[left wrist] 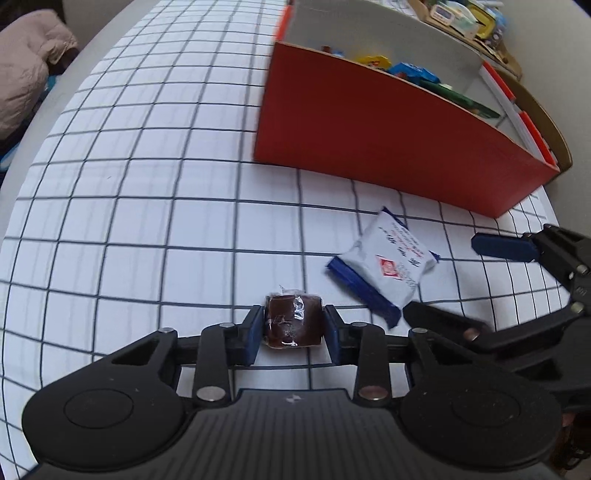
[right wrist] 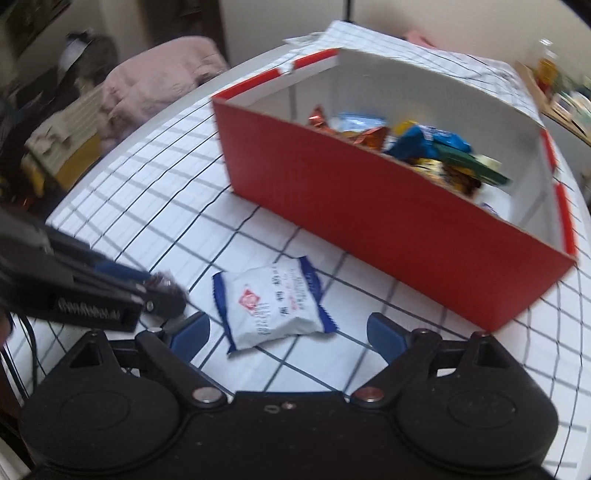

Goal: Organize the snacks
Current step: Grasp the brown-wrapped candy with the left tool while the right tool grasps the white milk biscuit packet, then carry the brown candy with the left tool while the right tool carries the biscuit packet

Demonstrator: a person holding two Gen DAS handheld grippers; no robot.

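Observation:
A small brown snack in clear wrap [left wrist: 293,325] lies on the checked tablecloth [left wrist: 147,206], and my left gripper [left wrist: 293,332] is shut on it, a blue pad against each side. To its right rests a white packet with blue ends [left wrist: 384,264] [right wrist: 269,306]. My right gripper [right wrist: 291,332] stands open around that packet, fingers apart on either side and not touching it. The right gripper [left wrist: 476,284] also shows at the right of the left wrist view. The left gripper [right wrist: 159,291] appears blurred at the left of the right wrist view. Behind stands a red box [left wrist: 388,140] [right wrist: 369,206] holding several snacks.
The round table's rim [left wrist: 48,107] curves away at the left. A pink padded garment [left wrist: 26,74] [right wrist: 159,74] lies beyond it. A wooden tray of assorted items [left wrist: 472,22] stands behind the box at the far right.

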